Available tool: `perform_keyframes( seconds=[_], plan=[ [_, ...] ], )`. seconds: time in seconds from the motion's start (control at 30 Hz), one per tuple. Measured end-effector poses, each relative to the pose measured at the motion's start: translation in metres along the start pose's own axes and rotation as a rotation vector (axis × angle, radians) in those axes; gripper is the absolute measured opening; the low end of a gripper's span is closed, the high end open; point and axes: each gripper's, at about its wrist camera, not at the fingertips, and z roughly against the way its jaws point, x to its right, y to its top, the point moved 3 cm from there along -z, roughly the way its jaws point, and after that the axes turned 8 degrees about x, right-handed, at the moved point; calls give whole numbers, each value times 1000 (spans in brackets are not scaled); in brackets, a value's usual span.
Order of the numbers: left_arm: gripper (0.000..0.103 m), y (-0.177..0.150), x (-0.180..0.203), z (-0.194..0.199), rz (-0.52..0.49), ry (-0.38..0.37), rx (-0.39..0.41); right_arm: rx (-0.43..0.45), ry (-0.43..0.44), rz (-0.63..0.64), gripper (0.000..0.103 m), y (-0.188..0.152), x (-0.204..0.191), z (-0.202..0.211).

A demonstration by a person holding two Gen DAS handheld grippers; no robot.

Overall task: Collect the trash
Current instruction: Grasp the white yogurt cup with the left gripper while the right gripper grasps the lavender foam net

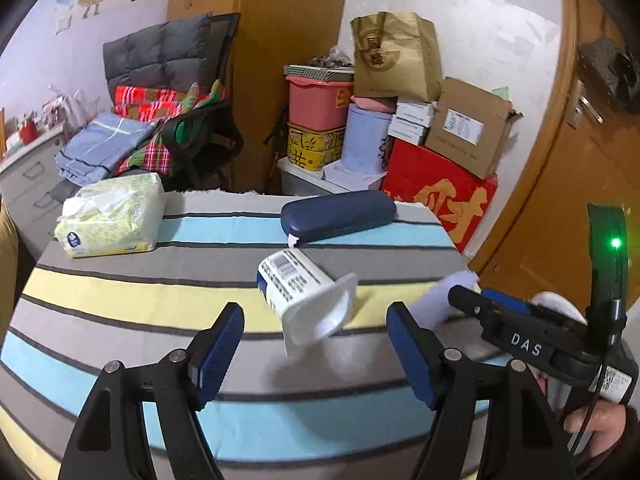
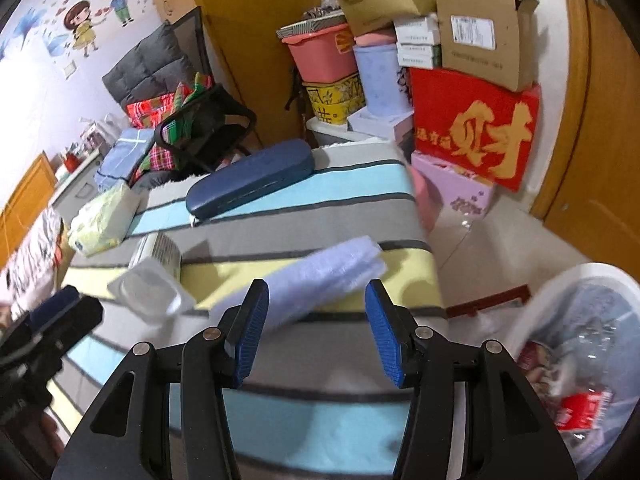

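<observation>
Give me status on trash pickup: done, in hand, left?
Done: the bin on the floor already holds wrappers. In hand: nothing; left gripper and right gripper are both open. Left: the empty cup lies on its side on the table, in front of the left gripper.

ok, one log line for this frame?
left tool: open, facing tipped white plastic cup | right tool: open, over pale purple cloth | white trash bin: on floor, right of striped table
</observation>
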Motion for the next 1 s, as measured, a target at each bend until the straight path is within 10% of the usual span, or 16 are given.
perform_keyframes(
  seconds=[0.47,0.67,1.0],
  plan=[
    [73,-3,-18,-29,-15,8,-45,-108,28,52,67,3,-16,-35],
    [73,-9,-40,-33,-60,89,-78,-92,50,143,34,-1,-27,-25],
    [73,-5,-57,-20,-21,64,-50,-88,68,176,26,-1,-31,-22]
  ],
)
